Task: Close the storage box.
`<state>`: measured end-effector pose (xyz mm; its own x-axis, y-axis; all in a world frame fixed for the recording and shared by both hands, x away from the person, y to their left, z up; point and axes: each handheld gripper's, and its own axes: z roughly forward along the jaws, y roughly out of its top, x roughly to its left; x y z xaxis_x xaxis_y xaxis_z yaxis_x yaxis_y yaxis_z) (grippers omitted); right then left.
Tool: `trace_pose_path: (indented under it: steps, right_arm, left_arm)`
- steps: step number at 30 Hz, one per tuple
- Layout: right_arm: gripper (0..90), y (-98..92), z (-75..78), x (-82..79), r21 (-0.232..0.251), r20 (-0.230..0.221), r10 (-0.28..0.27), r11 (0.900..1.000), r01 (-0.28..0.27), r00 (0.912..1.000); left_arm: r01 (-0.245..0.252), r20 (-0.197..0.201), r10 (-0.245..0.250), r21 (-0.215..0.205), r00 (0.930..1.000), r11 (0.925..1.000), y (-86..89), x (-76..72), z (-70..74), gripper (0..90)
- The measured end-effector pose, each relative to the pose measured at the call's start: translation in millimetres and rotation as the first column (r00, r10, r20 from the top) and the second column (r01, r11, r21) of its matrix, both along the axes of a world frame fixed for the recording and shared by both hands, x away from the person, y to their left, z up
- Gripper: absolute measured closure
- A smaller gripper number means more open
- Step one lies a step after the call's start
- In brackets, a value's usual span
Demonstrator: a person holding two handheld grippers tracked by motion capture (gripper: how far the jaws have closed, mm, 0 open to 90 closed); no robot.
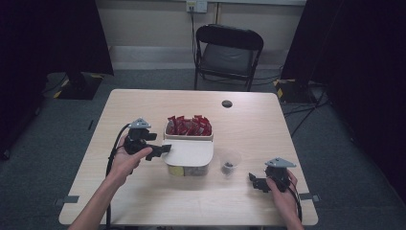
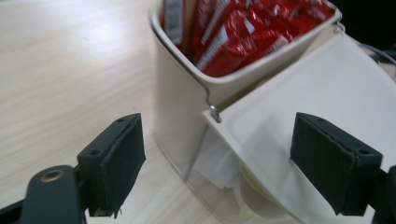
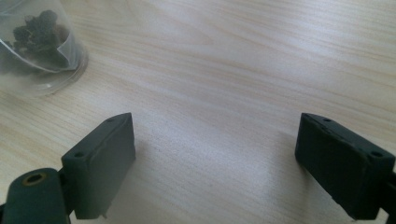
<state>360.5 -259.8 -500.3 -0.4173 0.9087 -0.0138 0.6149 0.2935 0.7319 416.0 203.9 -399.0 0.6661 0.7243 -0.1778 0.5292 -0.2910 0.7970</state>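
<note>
A pale wood-grain surface [image 1: 143,191] stands on grey carpet. Near its middle sits a white tub [image 1: 189,136] packed with red packets [image 1: 189,125]. Touching the tub's near side is a clear box [image 1: 187,168] with a white lid [image 1: 189,152]; something yellowish shows through its wall. Just to the right of the box stands a small clear cup [image 1: 230,163] with dark bits in its bottom. A small dark round hole or cap [image 1: 227,103] marks the far edge.
</note>
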Motion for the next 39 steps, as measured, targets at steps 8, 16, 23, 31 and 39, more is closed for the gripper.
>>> trace_pose_path:
  steps: [8,16,23,31,39]
  right_arm:
    - [11.5,0.0,0.0,0.0,0.000,0.000,0.000,1.000,0.000,1.0000]
    - [11.6,0.0,0.0,-0.1,0.000,-0.001,-0.001,1.000,0.001,1.0000]
    - [11.6,0.0,0.0,-0.1,0.000,0.000,-0.001,1.000,0.001,1.0000]
    - [11.5,0.0,0.0,-0.1,0.000,0.000,-0.001,1.000,0.001,1.0000]
    - [11.6,0.0,-0.1,-0.1,0.000,0.001,-0.001,1.000,0.001,1.0000]
  left_arm:
    - [-0.042,-0.015,0.042,0.007,0.9990,0.9991,25.7,-8.1,-3.4,17.2]
    - [-0.079,-0.041,0.081,0.038,0.9959,0.9961,44.7,-15.6,-20.7,17.2]
    - [-0.146,-0.099,0.157,0.115,0.9826,0.9826,62.2,-23.9,-52.8,16.5]
    - [-0.180,-0.074,0.201,0.223,0.9768,0.9580,72.3,-33.1,-79.5,16.5]
    - [-0.182,-0.010,0.190,0.246,0.9818,0.9522,66.6,-40.1,-97.6,12.6]
